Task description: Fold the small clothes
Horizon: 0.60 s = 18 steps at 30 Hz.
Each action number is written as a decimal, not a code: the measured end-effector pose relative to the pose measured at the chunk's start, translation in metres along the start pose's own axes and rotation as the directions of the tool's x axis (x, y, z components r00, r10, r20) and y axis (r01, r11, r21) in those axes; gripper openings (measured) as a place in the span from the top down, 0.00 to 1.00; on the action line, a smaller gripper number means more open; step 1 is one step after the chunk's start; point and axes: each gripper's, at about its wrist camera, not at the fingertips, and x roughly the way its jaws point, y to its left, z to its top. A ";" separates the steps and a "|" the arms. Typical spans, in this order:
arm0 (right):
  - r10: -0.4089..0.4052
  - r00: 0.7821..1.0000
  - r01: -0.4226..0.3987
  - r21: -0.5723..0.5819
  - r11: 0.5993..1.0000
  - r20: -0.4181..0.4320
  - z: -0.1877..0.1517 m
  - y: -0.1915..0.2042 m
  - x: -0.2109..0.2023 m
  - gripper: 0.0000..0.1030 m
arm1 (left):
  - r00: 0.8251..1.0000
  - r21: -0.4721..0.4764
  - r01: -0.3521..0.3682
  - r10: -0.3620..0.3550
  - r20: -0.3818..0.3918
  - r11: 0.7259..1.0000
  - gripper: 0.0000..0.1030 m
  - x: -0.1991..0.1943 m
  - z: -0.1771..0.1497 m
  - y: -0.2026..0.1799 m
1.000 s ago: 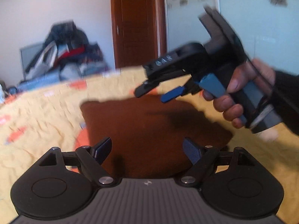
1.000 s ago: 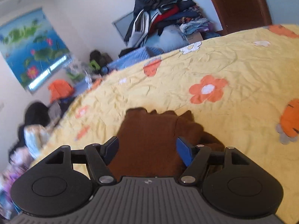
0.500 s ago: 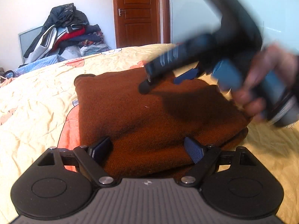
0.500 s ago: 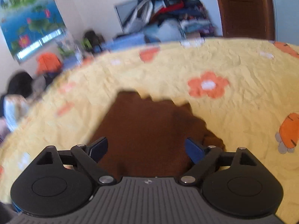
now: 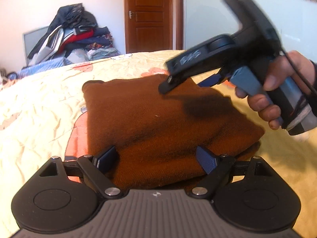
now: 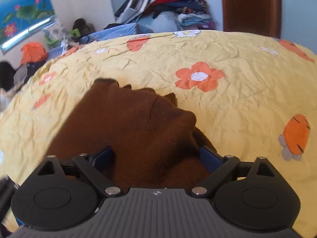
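A folded brown knit garment (image 5: 158, 119) lies flat on the yellow flowered bedspread (image 5: 39, 109). My left gripper (image 5: 156, 154) stands open at the garment's near edge, pads apart on either side of the fold, not pressing it. In the left wrist view a hand (image 5: 277, 91) holds my right gripper (image 5: 187, 84) above the garment's far right corner. From the right wrist view the garment (image 6: 134, 130) looks bunched at its right edge. There the right gripper (image 6: 155, 153) has its jaws opening, with cloth lying between and below them, not pinched.
A heap of clothes (image 5: 73, 37) is stacked against the far wall beside a brown door (image 5: 150, 15). The bedspread (image 6: 218, 55) stretches bare beyond and to the right of the garment. Clutter and a lotus poster (image 6: 21, 6) sit past the bed's left side.
The right gripper's jaws have spread wider. It dipped toward the garment's far edge and has come up a little. The left gripper stays open at the near edge.
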 end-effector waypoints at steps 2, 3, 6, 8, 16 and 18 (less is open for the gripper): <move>0.033 0.998 -0.033 0.005 0.999 0.058 0.005 0.003 -0.022 0.14 | 0.999 -0.090 0.036 -0.033 0.038 0.995 0.14 -0.015 0.010 0.016; 0.040 0.995 -0.040 -0.007 0.999 0.096 0.006 0.005 -0.034 0.11 | 0.998 -0.134 0.042 -0.035 0.056 0.990 0.14 -0.017 0.017 0.025; 0.062 0.984 -0.058 -0.032 0.998 0.169 0.012 0.010 -0.054 0.08 | 0.999 -0.240 0.026 -0.018 0.038 0.970 0.14 0.001 0.040 0.048; 0.061 0.984 -0.057 -0.030 0.998 0.167 0.017 0.012 -0.047 0.07 | 0.999 -0.256 -0.029 0.022 -0.030 0.966 0.14 0.026 0.049 0.054; 0.018 0.999 -0.019 0.035 0.999 0.030 -0.003 0.001 0.028 0.07 | 0.993 -0.263 -0.092 0.068 -0.096 0.960 0.10 0.051 0.033 0.052; 0.026 1.000 -0.026 0.017 0.999 0.001 -0.001 0.001 0.024 0.08 | 0.991 -0.282 -0.099 0.069 -0.114 0.954 0.10 0.043 0.034 0.057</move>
